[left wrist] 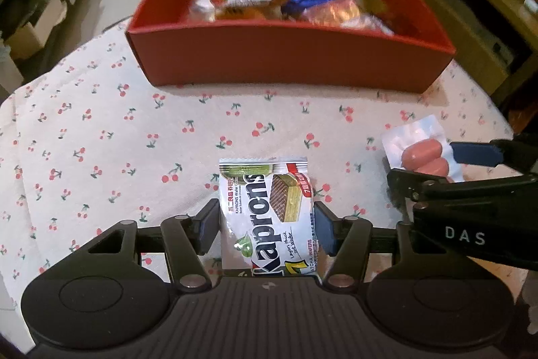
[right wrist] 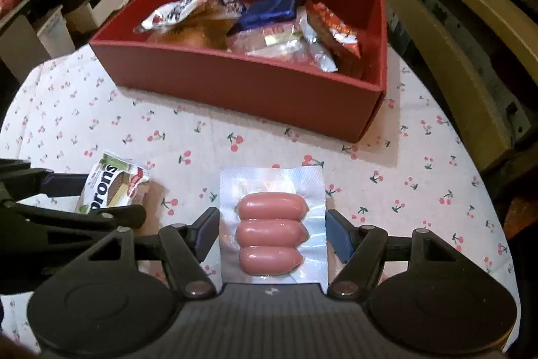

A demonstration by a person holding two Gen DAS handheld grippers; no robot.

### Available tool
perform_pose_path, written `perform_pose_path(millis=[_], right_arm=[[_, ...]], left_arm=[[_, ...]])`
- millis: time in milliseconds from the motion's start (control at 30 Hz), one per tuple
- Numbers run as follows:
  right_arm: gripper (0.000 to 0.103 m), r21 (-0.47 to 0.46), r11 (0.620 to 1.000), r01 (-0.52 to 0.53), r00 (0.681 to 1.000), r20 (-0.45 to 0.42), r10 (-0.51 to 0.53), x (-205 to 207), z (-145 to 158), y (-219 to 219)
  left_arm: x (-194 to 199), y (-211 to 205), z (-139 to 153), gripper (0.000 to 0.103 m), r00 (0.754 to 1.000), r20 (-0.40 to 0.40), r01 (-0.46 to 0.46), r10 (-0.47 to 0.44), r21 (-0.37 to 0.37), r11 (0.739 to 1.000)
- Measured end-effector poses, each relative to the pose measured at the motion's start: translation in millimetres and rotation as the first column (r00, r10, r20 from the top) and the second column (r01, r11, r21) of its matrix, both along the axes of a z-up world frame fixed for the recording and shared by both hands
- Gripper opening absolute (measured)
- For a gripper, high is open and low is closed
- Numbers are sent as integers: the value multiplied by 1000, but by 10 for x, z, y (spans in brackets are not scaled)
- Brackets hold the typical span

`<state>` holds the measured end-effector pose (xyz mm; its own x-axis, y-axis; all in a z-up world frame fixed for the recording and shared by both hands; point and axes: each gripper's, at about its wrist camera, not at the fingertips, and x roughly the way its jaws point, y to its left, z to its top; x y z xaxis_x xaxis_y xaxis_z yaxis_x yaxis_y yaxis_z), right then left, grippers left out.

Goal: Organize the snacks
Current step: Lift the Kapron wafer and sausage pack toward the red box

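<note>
Left wrist view: wafer pack (left wrist: 269,211) pinched between left gripper (left wrist: 265,224) jaws, low over worktop (left wrist: 101,137). Right gripper (right wrist: 273,234) jaws seen flanking sausage pack (right wrist: 272,224); contact cannot be told. Red box (left wrist: 285,56) far, crowded. Slick wrappers judged liable to slip out.

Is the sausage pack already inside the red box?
No, the sausage pack lies on the cherry-print tablecloth between the right gripper's fingers, well short of the red box.
</note>
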<state>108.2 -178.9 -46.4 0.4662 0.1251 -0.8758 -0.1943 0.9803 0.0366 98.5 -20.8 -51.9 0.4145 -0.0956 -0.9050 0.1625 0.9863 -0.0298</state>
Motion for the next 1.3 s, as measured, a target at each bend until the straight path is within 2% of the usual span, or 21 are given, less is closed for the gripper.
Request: perform_pose_path(millis=[267,533,1300], right_arm=[[81,26,999,23,998,53,-24,-114,166,6],[81,19,1000,23,997,67,-24,-90,205,12],[81,59,997,46,982,179,-56,63,534,-1]], left_arm=[[-25,2,133,65,999,37,-11,11,-6,1000],[3,-32,155,65,998,54,-16,16,0,1000],[145,-31,517,64,982,183,-43,40,13,999]])
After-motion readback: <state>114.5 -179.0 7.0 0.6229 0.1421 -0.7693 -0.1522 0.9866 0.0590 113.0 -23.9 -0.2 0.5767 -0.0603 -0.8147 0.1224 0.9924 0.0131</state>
